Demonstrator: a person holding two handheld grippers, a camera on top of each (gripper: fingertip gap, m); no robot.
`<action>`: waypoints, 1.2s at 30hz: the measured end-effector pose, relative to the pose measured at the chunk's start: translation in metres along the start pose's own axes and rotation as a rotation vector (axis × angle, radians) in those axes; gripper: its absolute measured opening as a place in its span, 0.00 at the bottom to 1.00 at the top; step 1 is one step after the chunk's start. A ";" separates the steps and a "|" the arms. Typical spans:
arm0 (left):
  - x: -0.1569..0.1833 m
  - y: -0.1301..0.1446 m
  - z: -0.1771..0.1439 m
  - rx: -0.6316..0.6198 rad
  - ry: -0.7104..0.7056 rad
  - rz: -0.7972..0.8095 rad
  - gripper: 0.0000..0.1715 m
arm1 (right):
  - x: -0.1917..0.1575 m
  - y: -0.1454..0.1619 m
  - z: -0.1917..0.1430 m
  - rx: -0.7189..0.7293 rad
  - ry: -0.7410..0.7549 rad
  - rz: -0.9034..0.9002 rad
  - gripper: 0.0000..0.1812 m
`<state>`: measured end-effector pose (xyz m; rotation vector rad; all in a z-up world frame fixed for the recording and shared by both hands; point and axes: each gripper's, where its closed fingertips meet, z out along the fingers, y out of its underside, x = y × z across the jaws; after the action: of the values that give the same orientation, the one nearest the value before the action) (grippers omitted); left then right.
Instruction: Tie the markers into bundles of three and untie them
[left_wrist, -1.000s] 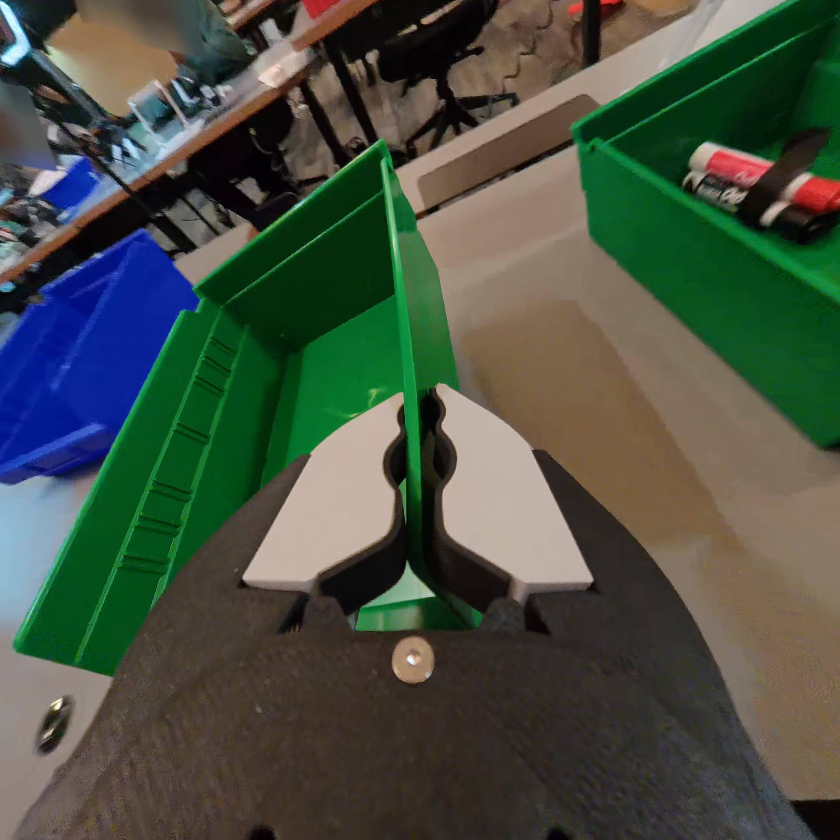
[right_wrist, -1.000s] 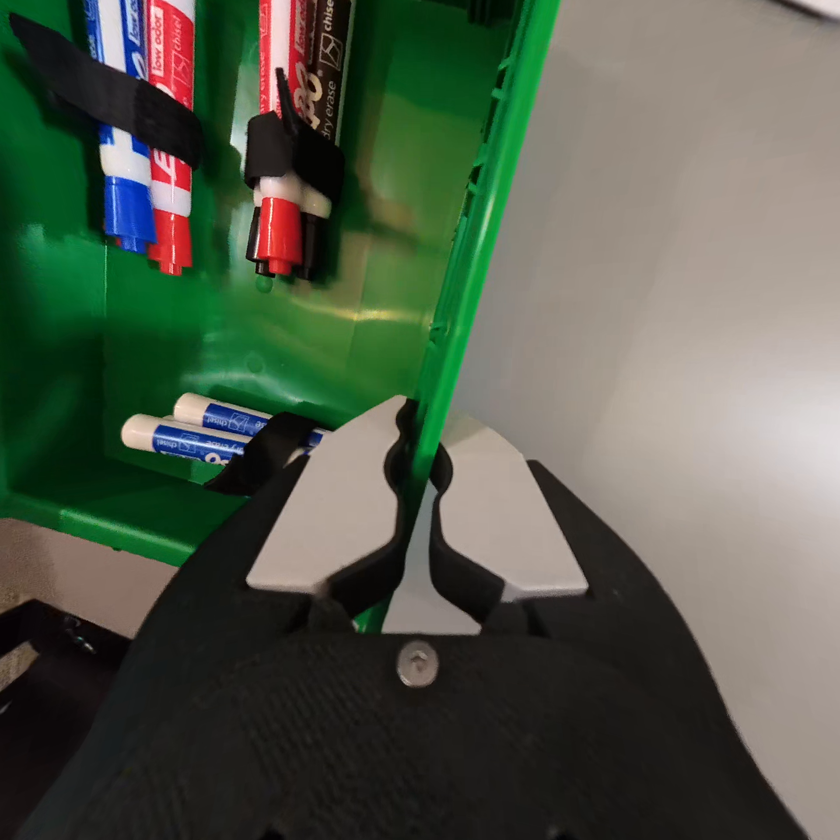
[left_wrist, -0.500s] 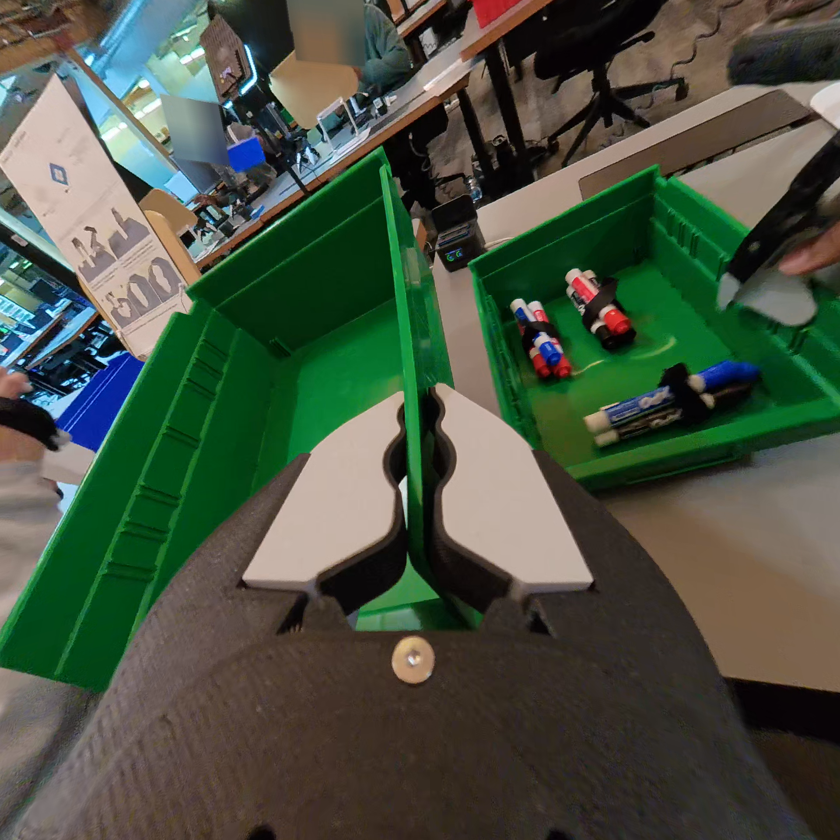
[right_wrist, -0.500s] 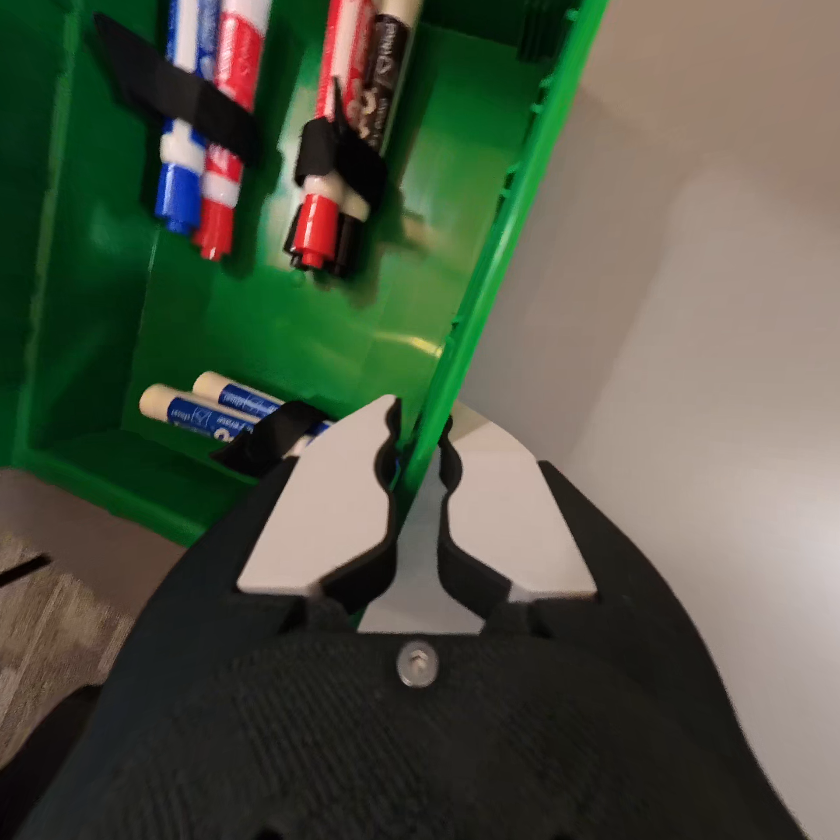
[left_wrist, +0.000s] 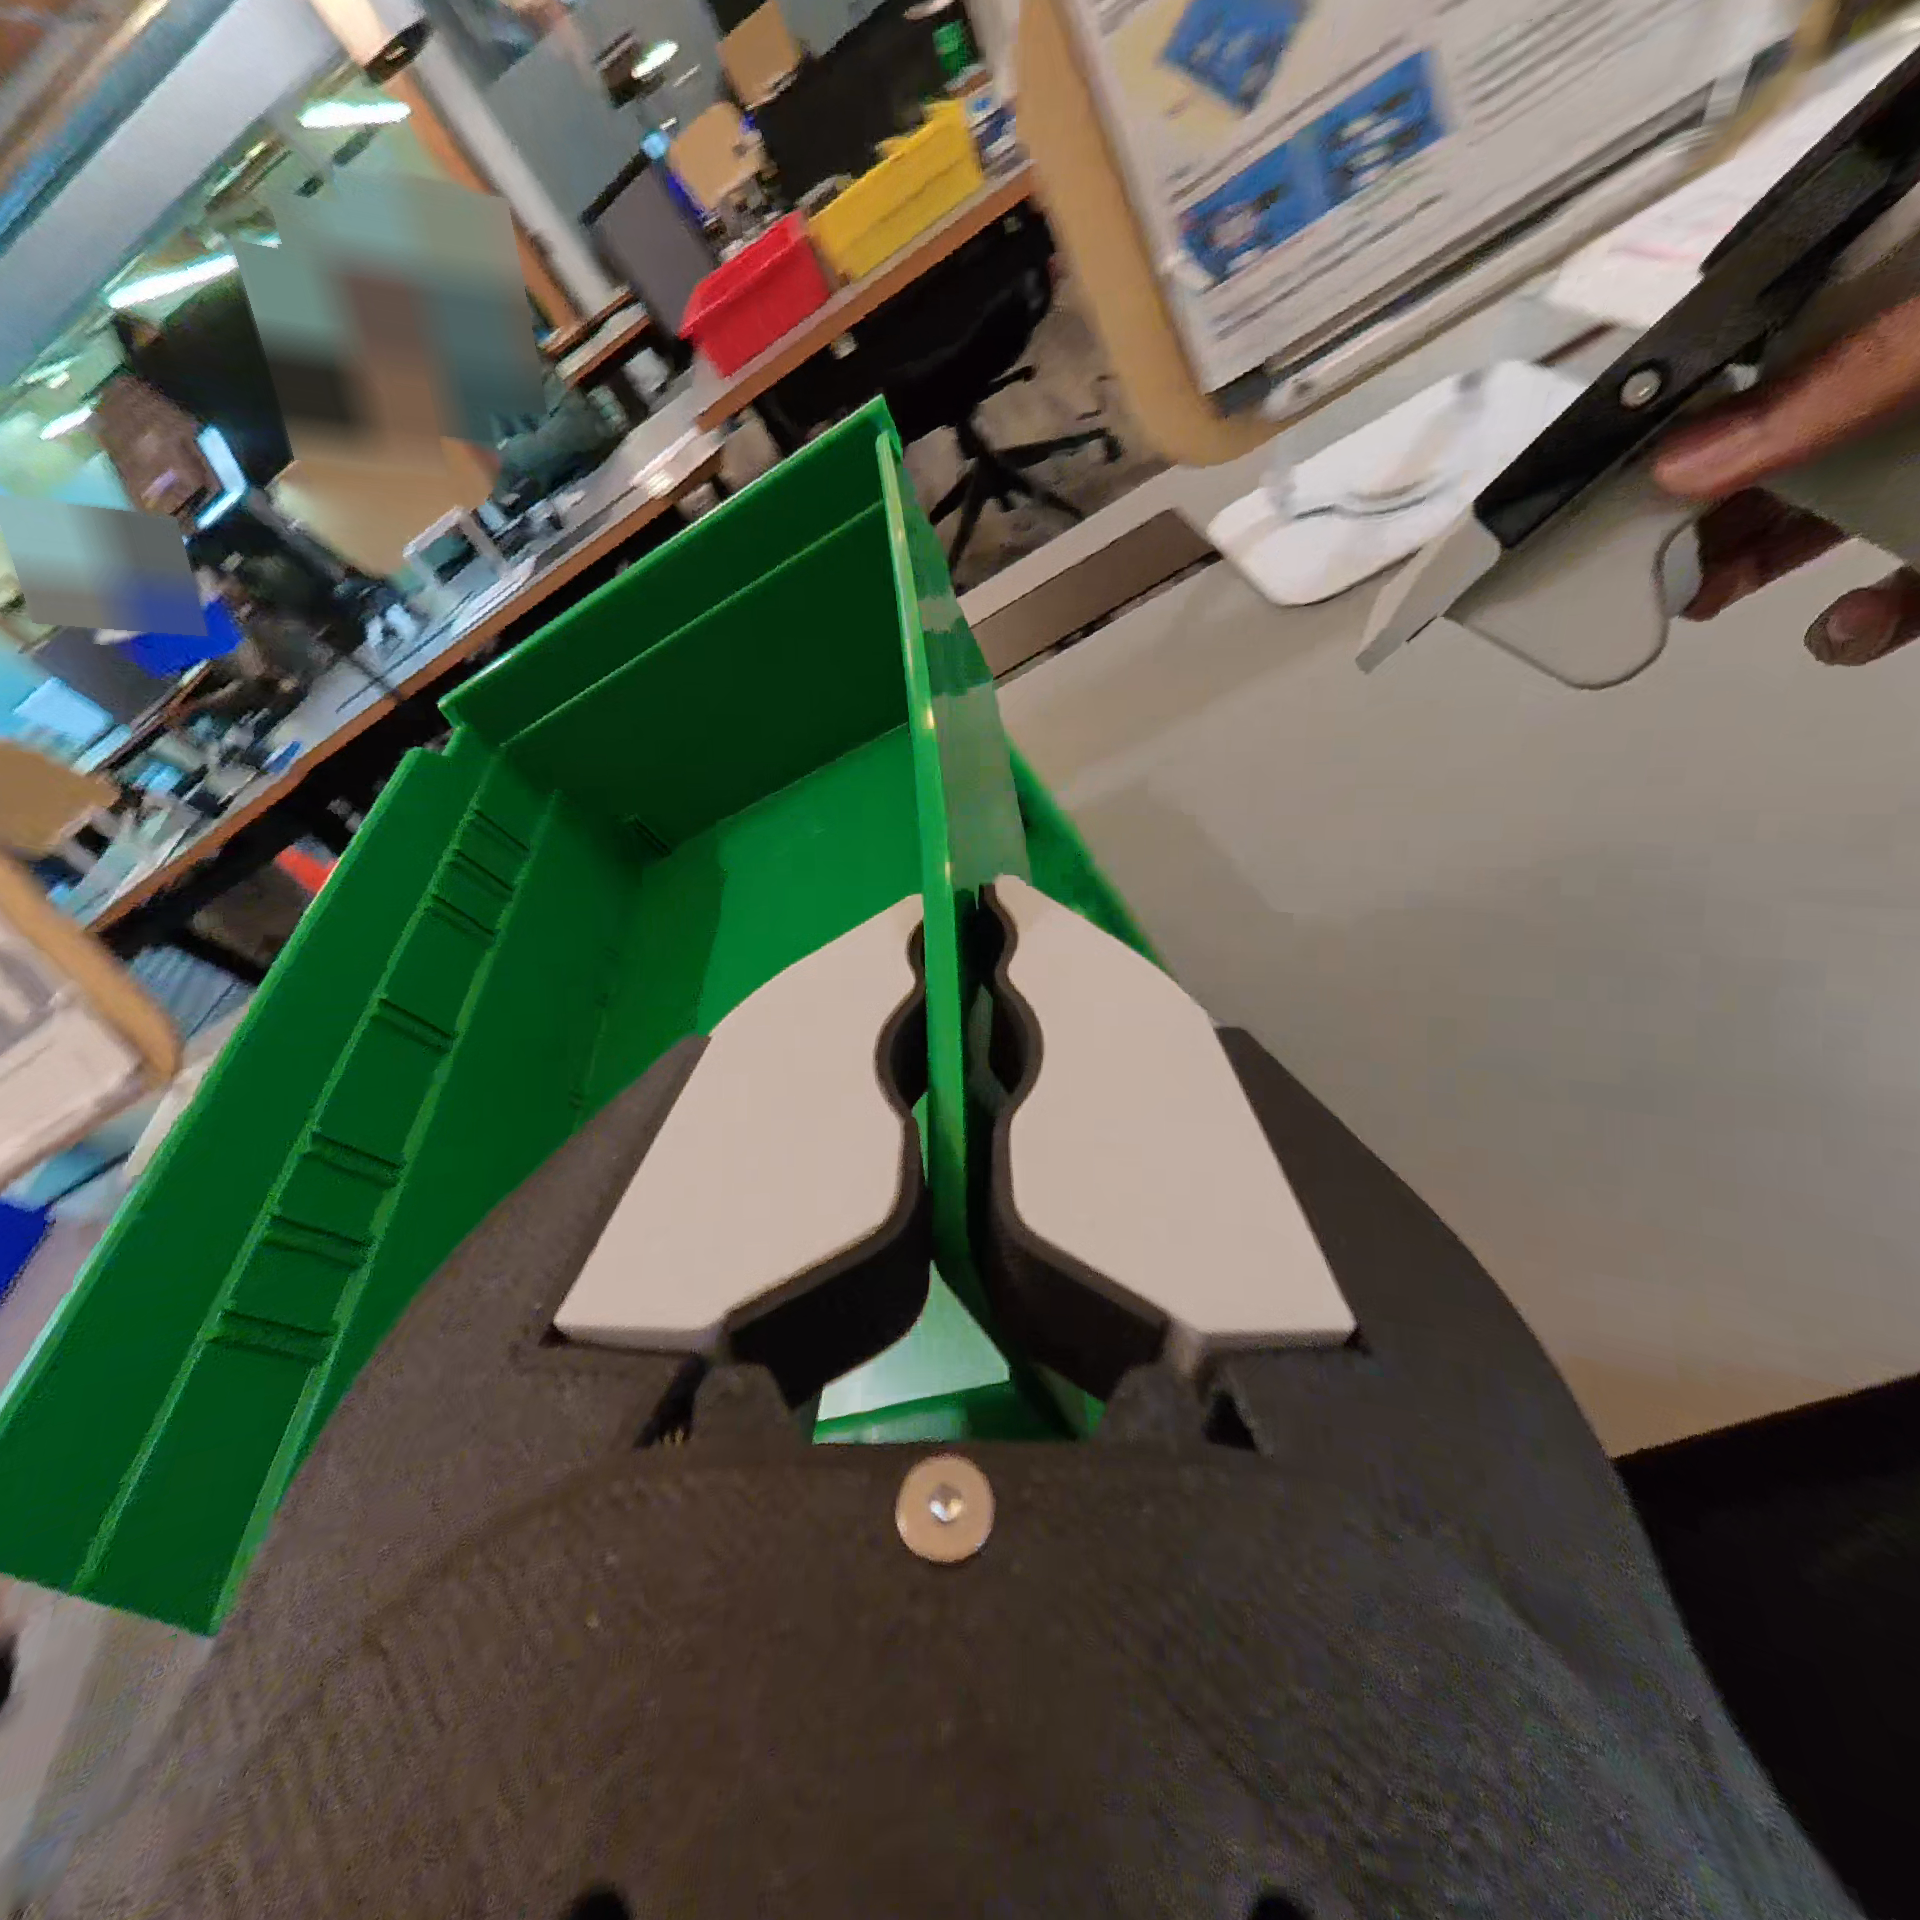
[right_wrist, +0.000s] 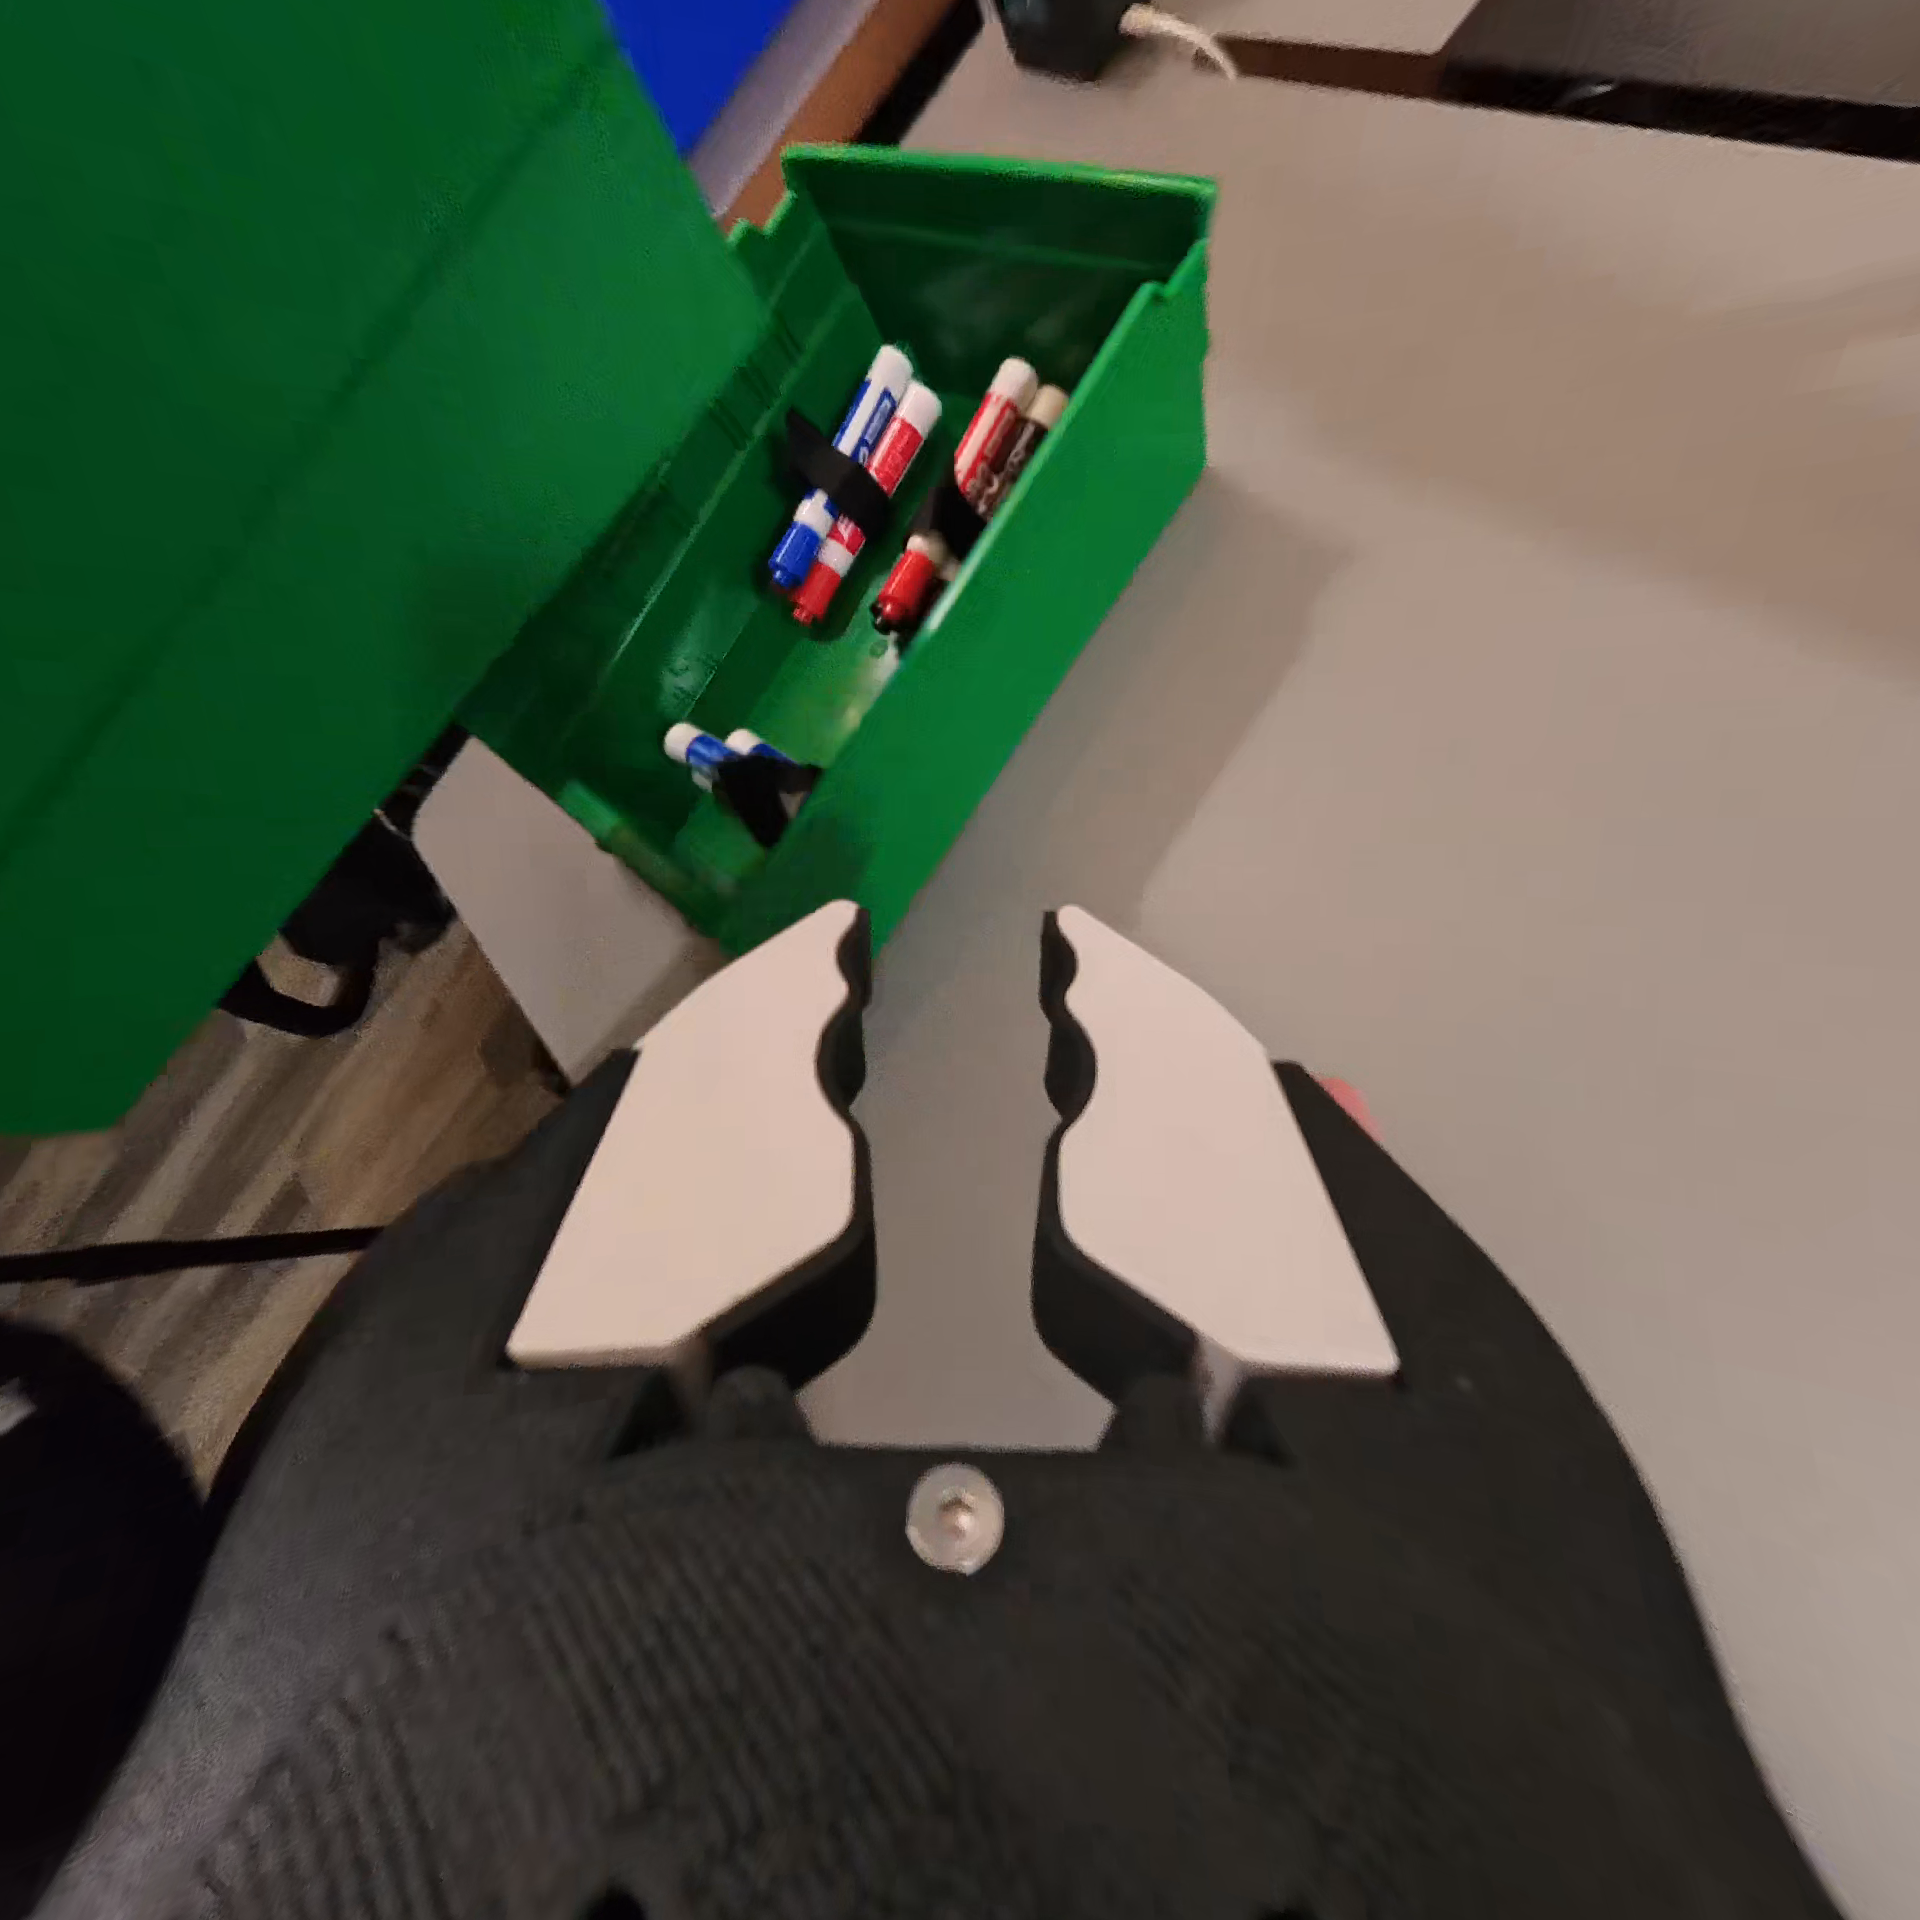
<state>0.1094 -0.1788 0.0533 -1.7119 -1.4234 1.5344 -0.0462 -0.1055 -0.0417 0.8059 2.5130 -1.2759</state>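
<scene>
My left gripper is shut on the right side wall of an empty green bin and holds it lifted and tilted. That bin also fills the upper left of the right wrist view. My right gripper is open and empty above the grey table, just off the near corner of a second green bin. That bin holds several marker bundles strapped with black bands. The right gripper also shows at the upper right of the left wrist view, held by a hand.
A white object and a poster board lie beyond the table. Desks with red and yellow bins and an office chair stand in the background. Wooden floor lies below the table's edge. The grippers' ends are close to 20 centimetres from one another.
My right gripper opened, let go of the marker bin's wall and drew back and up. My left gripper, still clamped on the empty bin, lifted and swung it.
</scene>
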 end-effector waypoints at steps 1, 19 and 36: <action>0.018 -0.010 0.003 0.008 0.041 0.027 0.04 | 0.007 0.010 -0.021 0.031 -0.019 0.017 0.18; 0.378 -0.087 0.078 0.125 0.723 0.218 0.04 | 0.191 0.190 -0.221 0.589 0.279 0.423 0.04; 0.501 -0.112 0.086 0.277 0.968 0.030 0.11 | 0.208 0.253 -0.247 0.433 0.667 0.315 0.21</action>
<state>-0.0841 0.2766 -0.1093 -1.8765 -0.6444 0.6522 -0.0634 0.2897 -0.1518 1.9143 2.3963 -1.6579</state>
